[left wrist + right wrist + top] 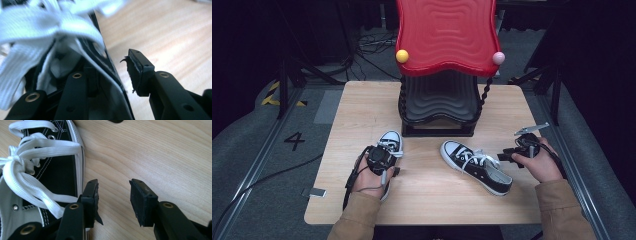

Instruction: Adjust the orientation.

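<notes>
While its jaws stand spread, the left claw [112,72] straddles the side wall of the left shoe [388,145]: one jaw sits inside the opening under the white laces, the other hangs outside over bare wood, and no pinch on the canvas can be seen. From above, the left hand [369,177] covers that shoe's heel end, so only its white toe cap pokes out ahead of the claw. Away to that claw's right, the right claw [113,200] is also spread with nothing between its jaws; its left jaw lies just beside the white sole edge of the right shoe [476,166], whether touching is unclear, while its other jaw is over open counter [427,200]. This black shoe with tied white laces lies angled between the two claws. Beyond both, at the counter's far edge, stands a black and red wavy rack [444,60].
</notes>
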`<control>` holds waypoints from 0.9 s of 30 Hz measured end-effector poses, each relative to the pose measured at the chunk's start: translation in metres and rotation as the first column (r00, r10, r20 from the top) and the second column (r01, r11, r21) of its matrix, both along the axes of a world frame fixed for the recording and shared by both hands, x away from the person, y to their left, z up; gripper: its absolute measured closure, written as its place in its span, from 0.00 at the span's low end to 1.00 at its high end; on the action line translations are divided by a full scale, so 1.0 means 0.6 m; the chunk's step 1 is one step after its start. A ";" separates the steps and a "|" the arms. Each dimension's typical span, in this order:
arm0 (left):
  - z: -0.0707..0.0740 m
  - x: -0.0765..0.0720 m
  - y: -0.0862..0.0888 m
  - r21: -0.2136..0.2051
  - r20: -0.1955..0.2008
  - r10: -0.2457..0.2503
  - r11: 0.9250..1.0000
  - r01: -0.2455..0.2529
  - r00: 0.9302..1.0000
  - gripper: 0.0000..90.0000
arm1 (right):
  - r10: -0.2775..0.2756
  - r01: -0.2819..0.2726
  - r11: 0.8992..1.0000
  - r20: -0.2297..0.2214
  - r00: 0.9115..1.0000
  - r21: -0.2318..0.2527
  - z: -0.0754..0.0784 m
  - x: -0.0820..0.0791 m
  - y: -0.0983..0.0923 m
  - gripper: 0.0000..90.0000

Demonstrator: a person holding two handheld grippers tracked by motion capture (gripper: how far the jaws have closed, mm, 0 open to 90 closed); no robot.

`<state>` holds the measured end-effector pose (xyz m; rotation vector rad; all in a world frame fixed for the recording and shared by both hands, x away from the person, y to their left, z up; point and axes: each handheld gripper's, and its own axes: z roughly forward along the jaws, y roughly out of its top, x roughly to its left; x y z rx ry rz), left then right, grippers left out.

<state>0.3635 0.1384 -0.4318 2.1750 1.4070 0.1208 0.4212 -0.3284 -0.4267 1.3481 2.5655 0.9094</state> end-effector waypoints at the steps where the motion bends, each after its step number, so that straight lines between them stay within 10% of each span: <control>1: 0.000 0.002 -0.001 0.002 0.007 0.006 1.000 -0.006 1.000 0.73 | -0.001 0.001 1.000 -0.007 1.000 -0.003 -0.002 -0.001 0.001 0.66; 27: 0.004 0.011 -0.012 0.049 0.040 -0.033 0.998 0.031 0.999 0.93 | -0.022 0.021 1.000 -0.022 1.000 -0.016 -0.014 -0.017 -0.017 0.65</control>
